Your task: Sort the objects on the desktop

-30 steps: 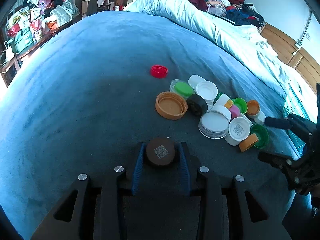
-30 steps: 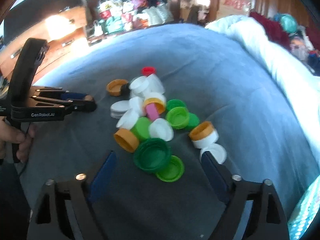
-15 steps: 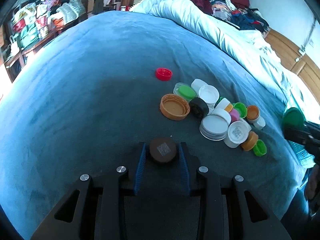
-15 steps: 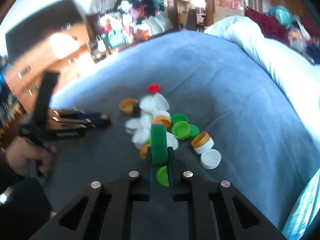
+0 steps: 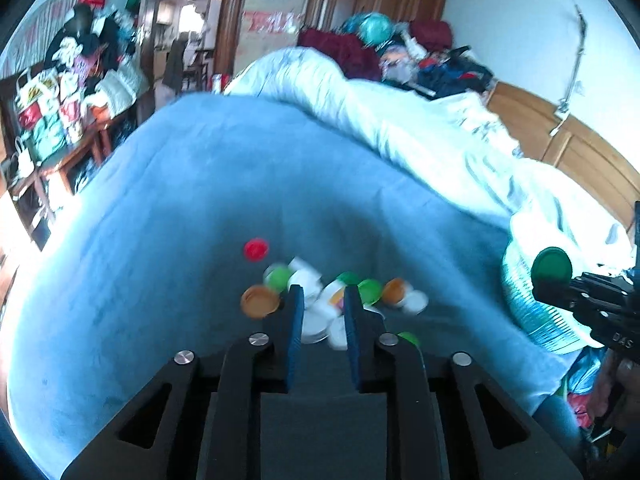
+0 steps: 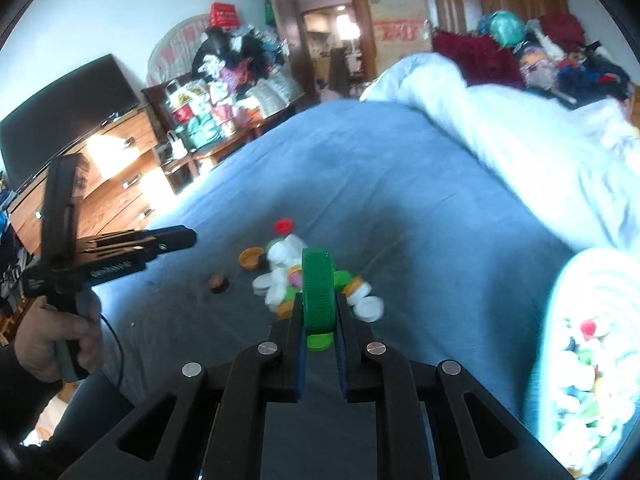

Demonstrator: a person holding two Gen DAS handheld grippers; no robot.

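Right gripper [image 6: 319, 322] clamping a dark green lid [image 6: 318, 290] edge-on, left gripper [image 5: 320, 308] closing with nothing between its pads, brown cap [image 6: 218, 283] lying apart from the cap pile [image 6: 316, 280], basket [image 6: 576, 360] standing at right.

My left view smears the cap pile [image 5: 340, 300] into blurred blobs, partly hidden behind my fingers [image 5: 296, 320]. The basket [image 6: 592, 360] of caps runs off my right view's edge.

Dark green ribbed cap [image 6: 318, 292], red cap [image 6: 283, 226], brown cap [image 6: 218, 282], blue bedspread [image 6: 400, 200].
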